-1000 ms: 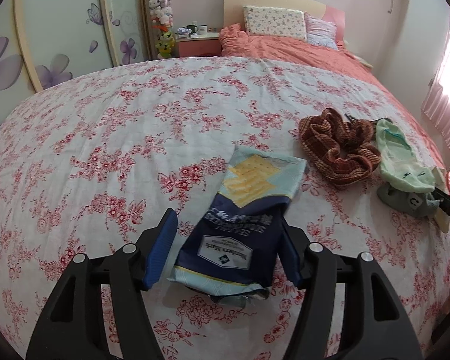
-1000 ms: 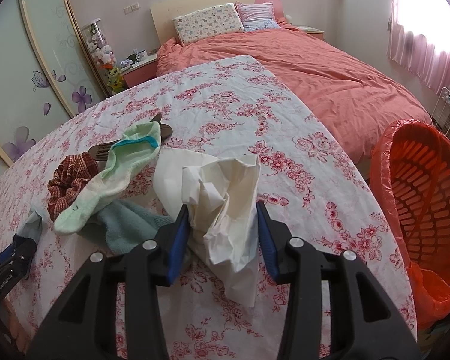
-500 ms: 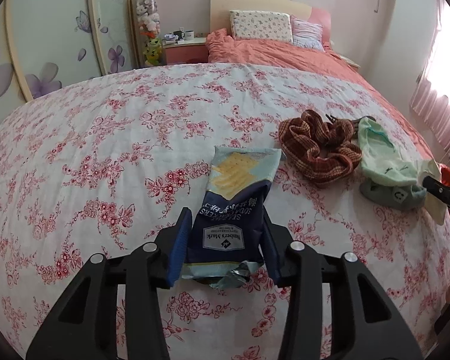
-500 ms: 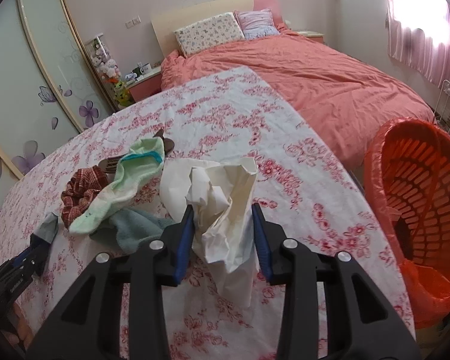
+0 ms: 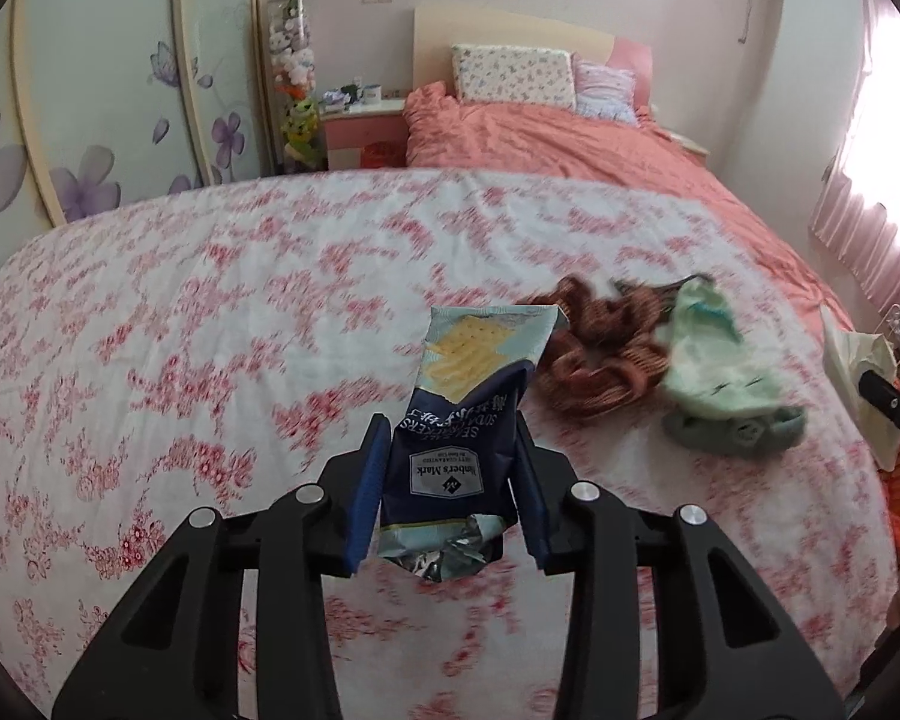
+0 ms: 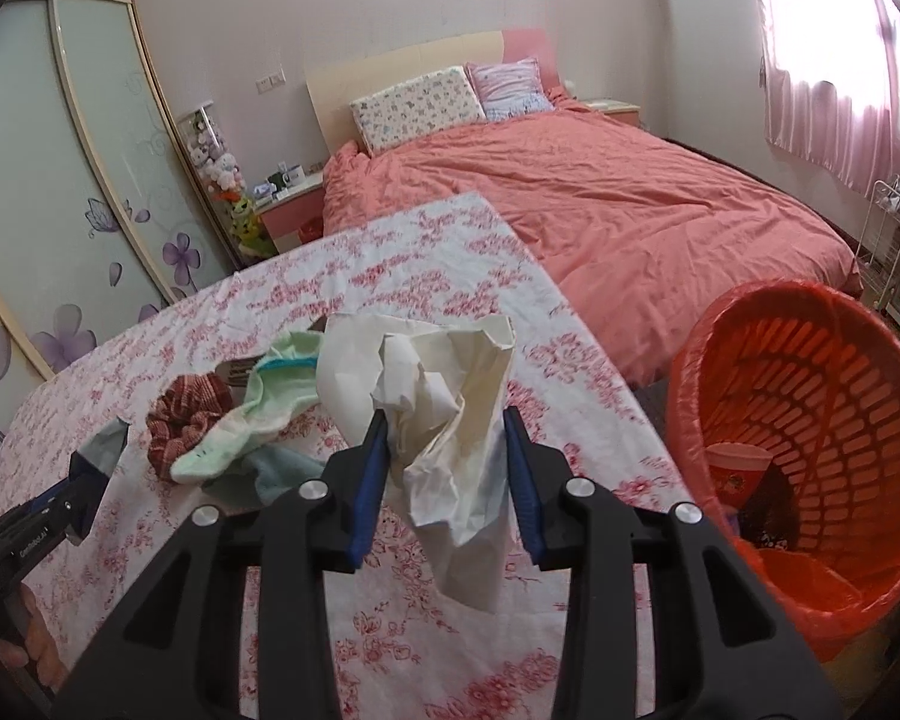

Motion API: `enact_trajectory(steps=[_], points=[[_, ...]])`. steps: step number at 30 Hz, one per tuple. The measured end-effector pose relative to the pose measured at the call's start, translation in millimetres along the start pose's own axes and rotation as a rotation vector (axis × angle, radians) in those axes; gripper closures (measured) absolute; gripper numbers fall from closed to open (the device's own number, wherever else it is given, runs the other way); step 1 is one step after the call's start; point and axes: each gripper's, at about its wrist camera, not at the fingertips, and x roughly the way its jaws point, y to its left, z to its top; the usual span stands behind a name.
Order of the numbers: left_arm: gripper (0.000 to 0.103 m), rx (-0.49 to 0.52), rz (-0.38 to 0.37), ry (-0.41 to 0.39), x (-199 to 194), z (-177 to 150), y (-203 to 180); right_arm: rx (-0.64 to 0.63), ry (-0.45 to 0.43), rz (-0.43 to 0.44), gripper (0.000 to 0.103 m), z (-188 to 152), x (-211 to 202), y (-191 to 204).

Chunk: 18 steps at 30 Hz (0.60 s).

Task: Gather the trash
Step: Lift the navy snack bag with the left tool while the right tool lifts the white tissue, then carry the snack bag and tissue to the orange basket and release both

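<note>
Two socks [image 5: 711,360] beside brown scrunchie [image 5: 600,354]

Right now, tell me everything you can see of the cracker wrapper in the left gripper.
The cracker wrapper is a flattened foil packet, dark navy low down, pale teal on top with a yellow cracker picture. Its torn silvery end crumples below. It stands nearly upright between the closing left gripper pads, above the floral sheet.
</note>
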Motion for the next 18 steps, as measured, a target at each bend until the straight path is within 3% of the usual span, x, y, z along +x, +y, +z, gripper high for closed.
enact_trajectory(steps=[9,18], points=[[0.063,0.051,-0.128,-0.060,-29,23,-57,0.012,-0.089,-0.012,0.066,9,-46,-25],[0.063,0.137,-0.312,-0.079,-40,30,-150,0.056,-0.180,-0.098,0.066,9,-88,-76]])
